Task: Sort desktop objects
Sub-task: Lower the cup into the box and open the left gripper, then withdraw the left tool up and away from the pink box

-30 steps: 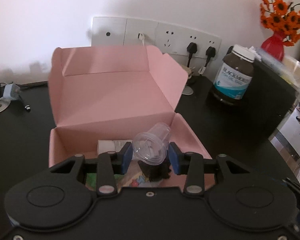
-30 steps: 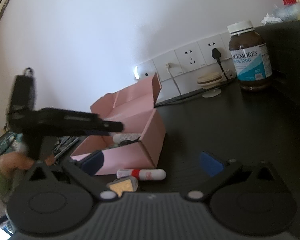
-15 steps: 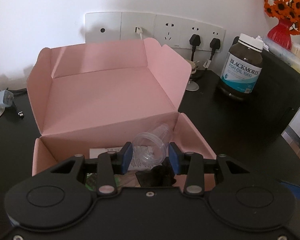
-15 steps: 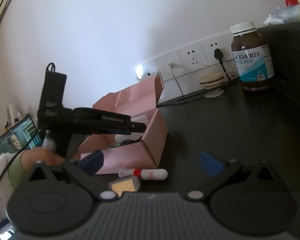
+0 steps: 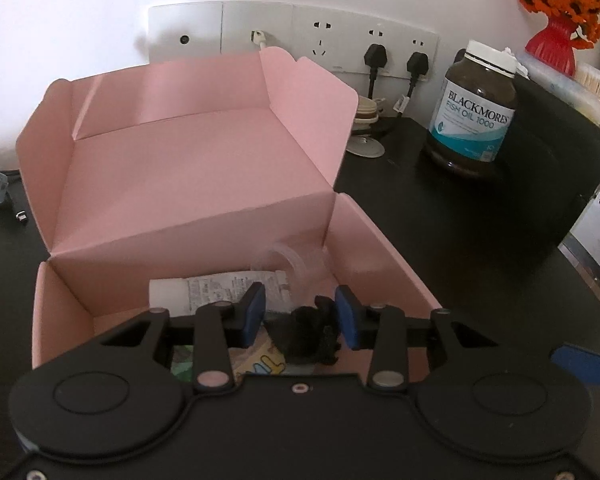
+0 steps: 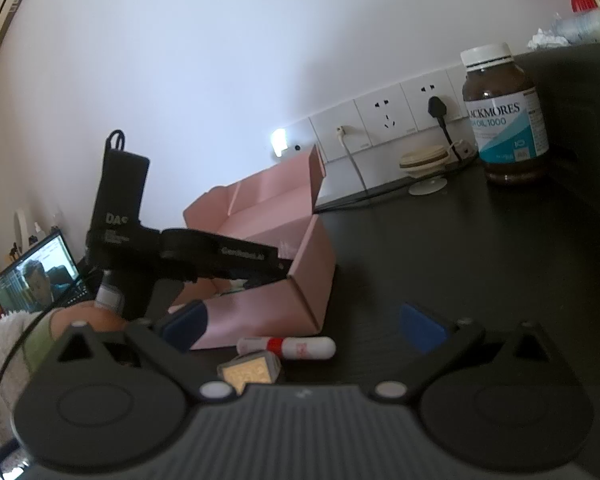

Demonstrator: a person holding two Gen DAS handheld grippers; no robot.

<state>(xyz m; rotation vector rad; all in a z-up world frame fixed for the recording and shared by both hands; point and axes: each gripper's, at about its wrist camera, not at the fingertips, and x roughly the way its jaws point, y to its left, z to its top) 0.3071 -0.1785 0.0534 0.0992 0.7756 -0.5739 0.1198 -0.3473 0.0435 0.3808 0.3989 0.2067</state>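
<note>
An open pink cardboard box (image 5: pixel 188 184) stands on the black desk, also seen as the pink box (image 6: pixel 312 256) in the right wrist view. My left gripper (image 5: pixel 300 314) hangs over its front edge, blue pads apart and pressing on nothing. Just past the tips a clear plastic cup (image 5: pixel 288 260) lies in the box beside a white tube (image 5: pixel 204 292). A black clip-like thing (image 5: pixel 308 336) sits below the pads. My right gripper (image 6: pixel 304 326) is open low over the desk. Before it lie a white tube with a red band (image 6: pixel 288 347) and a small gold-faced block (image 6: pixel 248 372).
A brown fish-oil bottle (image 5: pixel 472 112) stands at the back right, next to a black case (image 5: pixel 556 152) and a red vase of orange flowers (image 5: pixel 552 44). Wall sockets with plugged cables (image 5: pixel 374 58) run behind the box. A laptop (image 6: pixel 36 276) and a sleeved hand (image 6: pixel 80 320) are at the left.
The clear cup was between my left pads; now it lies in the box beyond them. The left gripper has come closer to the box and lower. The right gripper stayed put.
</note>
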